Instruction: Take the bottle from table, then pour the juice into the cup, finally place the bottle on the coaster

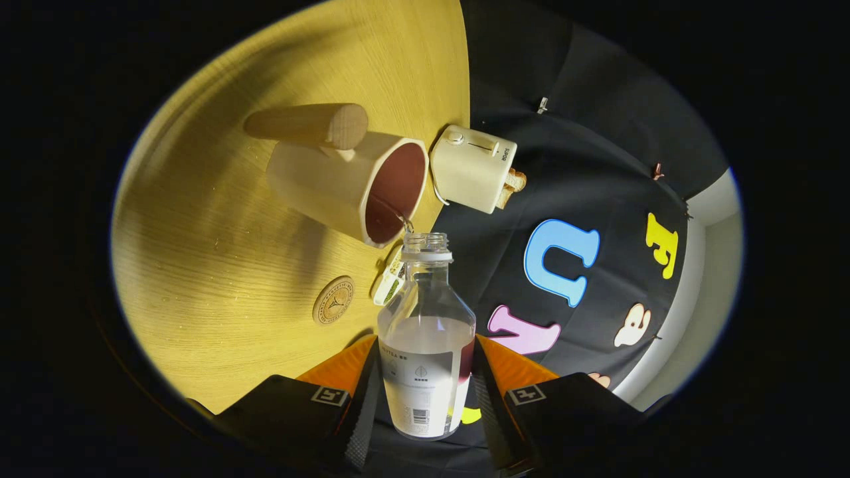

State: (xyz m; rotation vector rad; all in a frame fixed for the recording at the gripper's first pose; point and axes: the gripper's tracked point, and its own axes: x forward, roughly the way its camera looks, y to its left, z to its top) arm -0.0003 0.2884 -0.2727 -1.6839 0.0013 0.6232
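Observation:
My gripper point(425, 388) is shut on a clear bottle point(425, 332) with a white label, both fingers pressing its lower body. The view is rolled sideways, so the bottle is tipped and its open neck sits just at the rim of a cream cup point(352, 186) with a wooden handle and a dark red inside. A thin stream of liquid runs from the bottle's mouth into the cup. The bottle still holds pale liquid in its lower half. A round wooden coaster point(333, 300) lies on the wooden table point(219, 252), between the cup and my fingers.
A cream toaster point(473, 167) with a slice of bread in it stands just beyond the cup near the table's edge. A small patterned object point(390, 279) lies behind the bottle's neck. The booth's black cloth wall hangs past the table edge.

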